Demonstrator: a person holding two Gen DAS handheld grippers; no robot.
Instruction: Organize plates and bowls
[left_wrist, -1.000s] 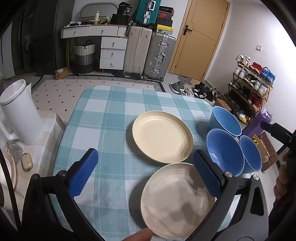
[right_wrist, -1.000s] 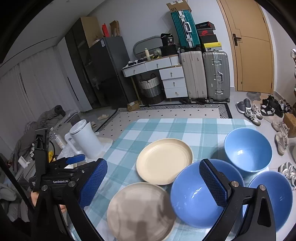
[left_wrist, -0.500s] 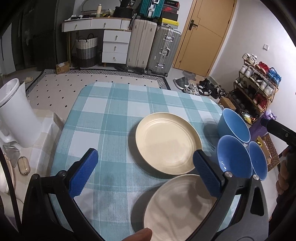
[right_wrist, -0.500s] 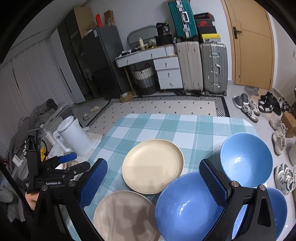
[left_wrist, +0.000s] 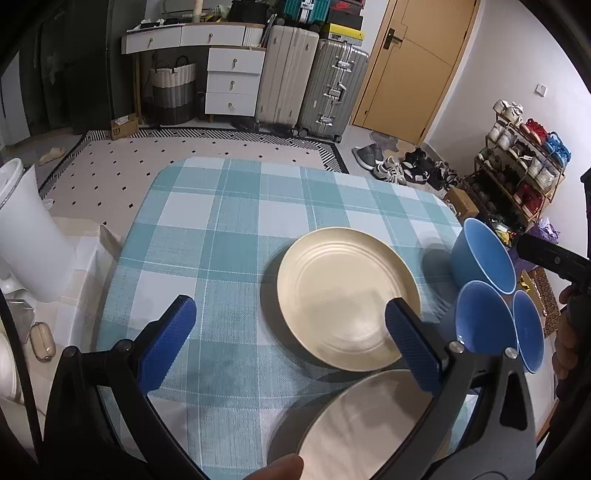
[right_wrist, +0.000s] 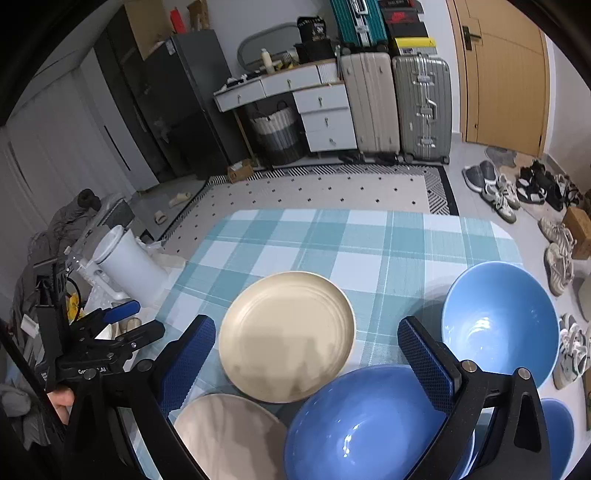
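Two round plates, cream (left_wrist: 345, 301) and grey (right_wrist: 229, 437), sit beside three blue bowls (right_wrist: 500, 321); both claws, left (left_wrist: 291, 341) and right (right_wrist: 306, 360), released; grey plate cut off

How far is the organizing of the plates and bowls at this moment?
Nothing looks stacked yet. The cream plate and the beige plate lie apart on the checked tablecloth, and the three blue bowls stand separately beside them. Both the left hand-held gripper and the right hand-held gripper are open and hold nothing. All the stacking is left.
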